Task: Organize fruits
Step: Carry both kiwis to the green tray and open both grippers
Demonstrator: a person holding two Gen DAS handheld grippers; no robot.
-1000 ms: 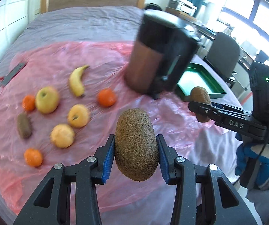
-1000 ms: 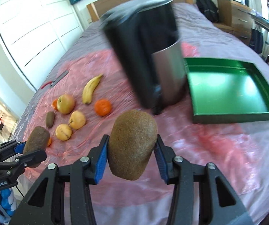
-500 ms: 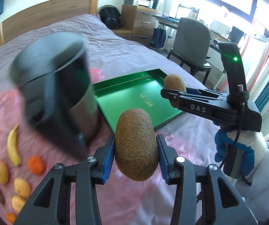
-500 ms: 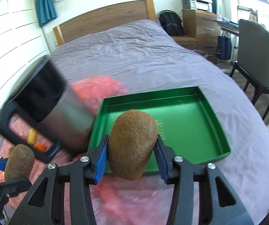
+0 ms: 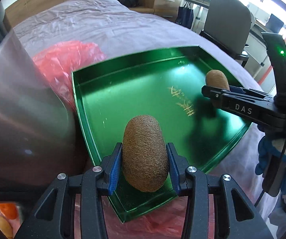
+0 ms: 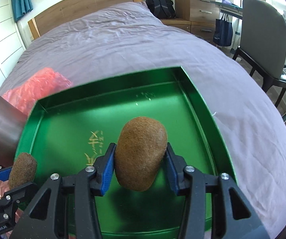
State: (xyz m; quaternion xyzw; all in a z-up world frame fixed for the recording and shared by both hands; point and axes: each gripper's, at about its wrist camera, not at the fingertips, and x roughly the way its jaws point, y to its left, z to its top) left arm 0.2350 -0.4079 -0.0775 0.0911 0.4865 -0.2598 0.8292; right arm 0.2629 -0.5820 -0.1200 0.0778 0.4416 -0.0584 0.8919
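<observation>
My left gripper is shut on a brown kiwi and holds it above the near corner of the green tray. My right gripper is shut on a second kiwi, held above the tray's floor. The right gripper also shows in the left wrist view with its kiwi over the tray's right side. The left gripper's kiwi shows at the lower left of the right wrist view. The tray holds no fruit.
A large metal canister stands close on the tray's left, over a pink plastic sheet. An orange and a yellow fruit peek out below it. The purple bed lies beyond; a chair stands at the right.
Both grippers, each holding its kiwi, have swung right from the fruit pile past the canister and now hover lower over the green tray.
</observation>
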